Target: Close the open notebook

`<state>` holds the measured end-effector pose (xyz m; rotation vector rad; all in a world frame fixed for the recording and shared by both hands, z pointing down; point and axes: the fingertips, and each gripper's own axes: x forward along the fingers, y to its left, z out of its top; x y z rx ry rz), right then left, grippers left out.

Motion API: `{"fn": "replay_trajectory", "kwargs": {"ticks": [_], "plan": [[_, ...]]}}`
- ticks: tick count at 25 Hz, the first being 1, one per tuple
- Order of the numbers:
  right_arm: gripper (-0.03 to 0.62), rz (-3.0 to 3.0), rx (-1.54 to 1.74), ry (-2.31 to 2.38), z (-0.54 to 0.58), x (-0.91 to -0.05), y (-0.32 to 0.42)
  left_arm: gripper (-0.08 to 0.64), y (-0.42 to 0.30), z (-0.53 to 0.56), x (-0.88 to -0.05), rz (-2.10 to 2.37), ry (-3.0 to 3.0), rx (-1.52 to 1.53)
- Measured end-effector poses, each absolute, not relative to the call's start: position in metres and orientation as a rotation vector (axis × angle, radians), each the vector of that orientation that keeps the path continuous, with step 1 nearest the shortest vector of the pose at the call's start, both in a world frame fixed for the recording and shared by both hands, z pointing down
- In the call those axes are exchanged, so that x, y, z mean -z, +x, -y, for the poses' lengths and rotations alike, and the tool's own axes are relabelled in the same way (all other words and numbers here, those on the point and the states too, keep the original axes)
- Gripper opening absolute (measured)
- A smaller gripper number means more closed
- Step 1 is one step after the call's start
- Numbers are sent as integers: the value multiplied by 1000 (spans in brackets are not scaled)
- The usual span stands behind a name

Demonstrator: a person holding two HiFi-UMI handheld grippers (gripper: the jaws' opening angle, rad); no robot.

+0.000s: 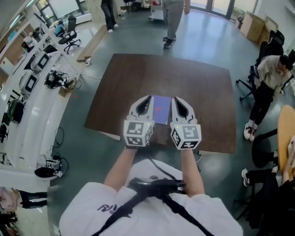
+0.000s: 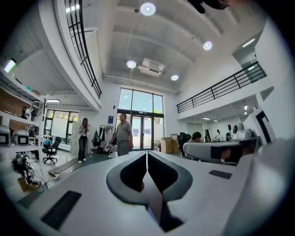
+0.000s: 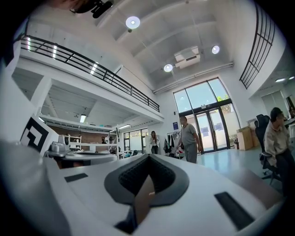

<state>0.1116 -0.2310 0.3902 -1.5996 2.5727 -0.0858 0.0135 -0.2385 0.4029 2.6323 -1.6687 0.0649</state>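
The left forearm [image 1: 122, 162] and right forearm [image 1: 191, 168] reach forward side by side, holding the left gripper [image 1: 148, 99] and right gripper [image 1: 175, 100] level and just apart over the table's [image 1: 207, 87] near edge, each with jaws closed together on nothing.

I stand on grey floor [image 1: 83, 152] before a dark brown table [image 1: 203, 97]. White workbenches [image 1: 27, 133] line my left, black office chair [image 1: 70, 38] nearby. Ahead: tall glass doors [image 2: 138, 131], balcony railing [image 2: 226, 85], round ceiling lights [image 2: 147, 8].
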Motion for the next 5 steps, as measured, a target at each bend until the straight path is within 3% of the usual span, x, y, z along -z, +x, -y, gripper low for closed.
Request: {"fn": "replay_trajectory", "kwargs": {"ticks": [5], "plan": [[2, -2578, 54, -1570, 221, -374, 100, 18, 7, 229, -389, 1683, 2632, -45]]}}
